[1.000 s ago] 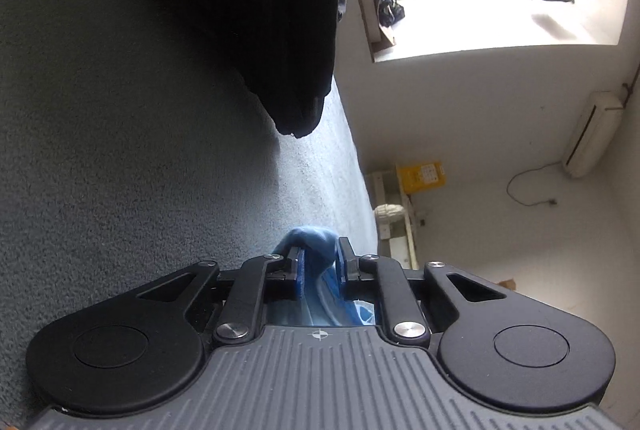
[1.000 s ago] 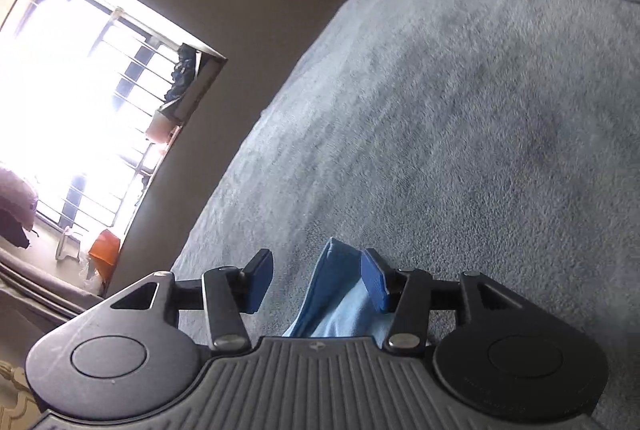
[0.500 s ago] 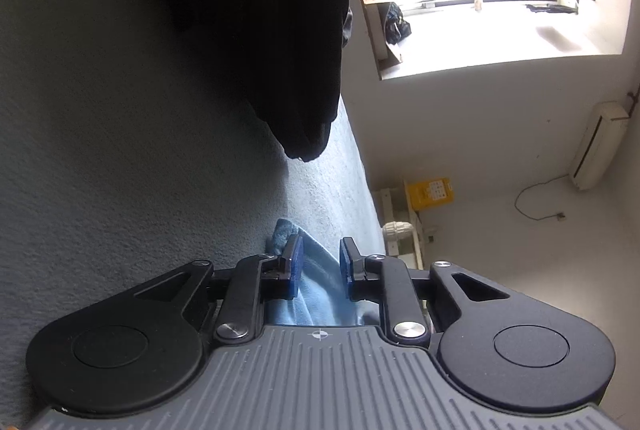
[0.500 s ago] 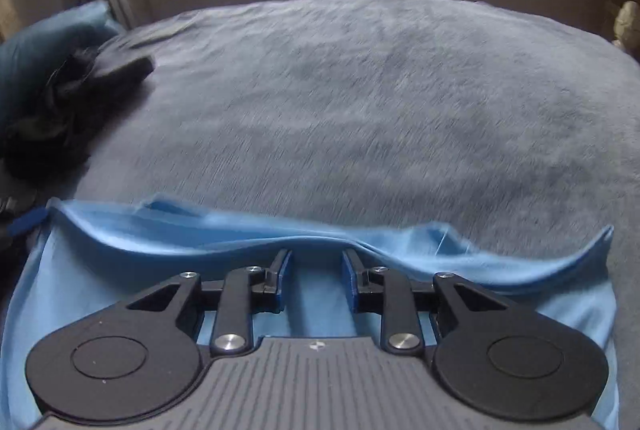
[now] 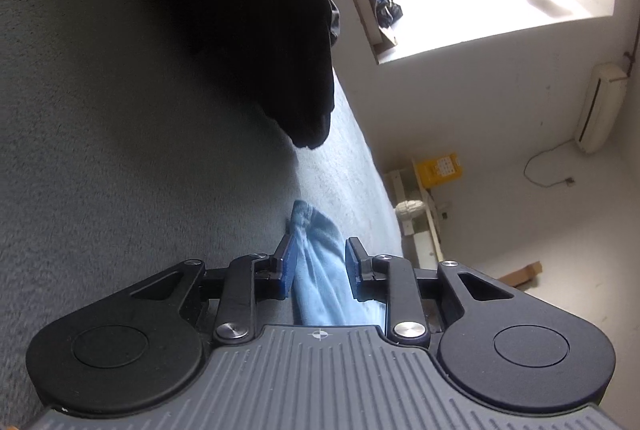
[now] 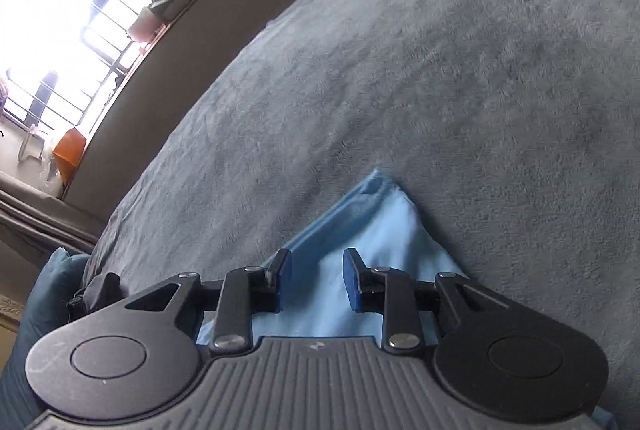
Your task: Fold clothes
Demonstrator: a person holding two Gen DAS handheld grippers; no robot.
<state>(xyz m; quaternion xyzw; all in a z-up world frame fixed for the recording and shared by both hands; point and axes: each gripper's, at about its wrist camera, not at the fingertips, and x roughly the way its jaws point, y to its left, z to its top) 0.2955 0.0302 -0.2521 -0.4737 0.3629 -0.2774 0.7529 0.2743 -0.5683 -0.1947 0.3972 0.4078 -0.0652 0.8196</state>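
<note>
You have the light blue garment (image 6: 372, 262) spread on the grey blanket (image 6: 440, 70) at lower centre so a fold can start, your left gripper (image 5: 318, 262) just easing open around a bunched edge, your right gripper (image 6: 314, 278) part-open above flat cloth, gripping nothing.

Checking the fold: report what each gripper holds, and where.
Nothing: left gripper, jaws just opening, straddles cloth at a bunched end; right gripper, just closing, straddles a flat corner.

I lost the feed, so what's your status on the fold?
Left gripper jaws just opening, blue cloth between. Right gripper open over blue cloth. Black garment lies ahead.
</note>
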